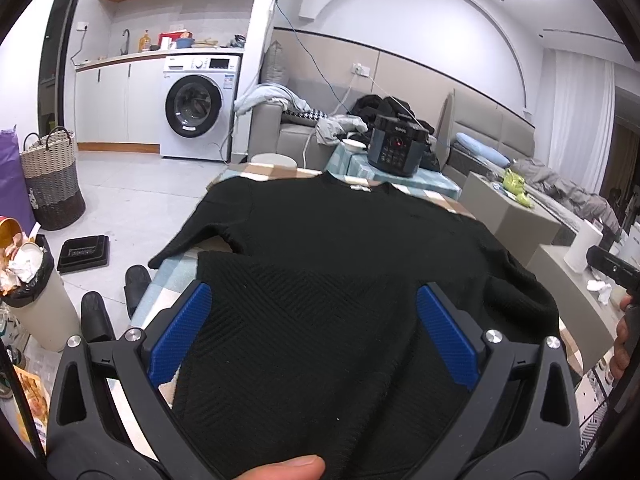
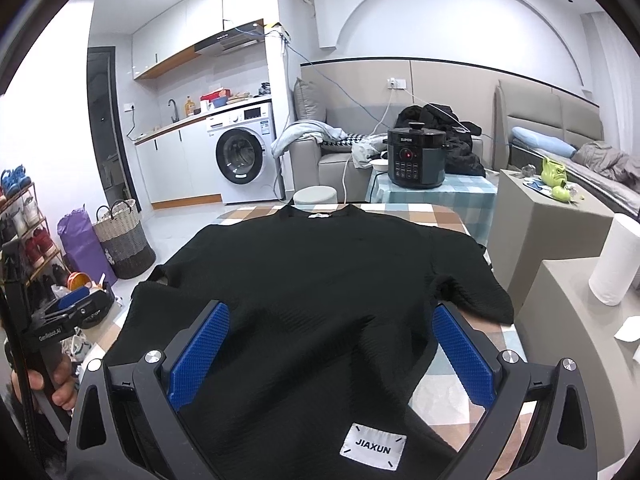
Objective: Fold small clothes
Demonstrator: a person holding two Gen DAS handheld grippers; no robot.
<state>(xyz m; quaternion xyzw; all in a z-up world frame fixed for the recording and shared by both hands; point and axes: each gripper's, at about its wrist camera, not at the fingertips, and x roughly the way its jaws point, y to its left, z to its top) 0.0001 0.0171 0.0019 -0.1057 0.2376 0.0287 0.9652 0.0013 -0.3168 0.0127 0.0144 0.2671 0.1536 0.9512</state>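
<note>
A black knit sweater (image 1: 340, 248) lies spread flat on a checked tablecloth, neck at the far end, and it also shows in the right wrist view (image 2: 320, 272). A white JIAXUN label (image 2: 373, 446) sits at its near hem. My left gripper (image 1: 314, 300) is open, its blue pads (image 1: 182, 332) apart over the near left part of the sweater, holding nothing. My right gripper (image 2: 330, 320) is open over the near right part, its blue pads (image 2: 464, 356) wide apart. Each gripper shows at the edge of the other's view.
A black pressure cooker (image 2: 416, 158) stands on a second table behind. A sofa with clothes (image 2: 340, 148), a washing machine (image 2: 244, 160), a woven basket (image 1: 52, 178), a bin (image 1: 36, 292), slippers (image 1: 138, 280) and a paper roll (image 2: 616, 260) on a grey side table surround the table.
</note>
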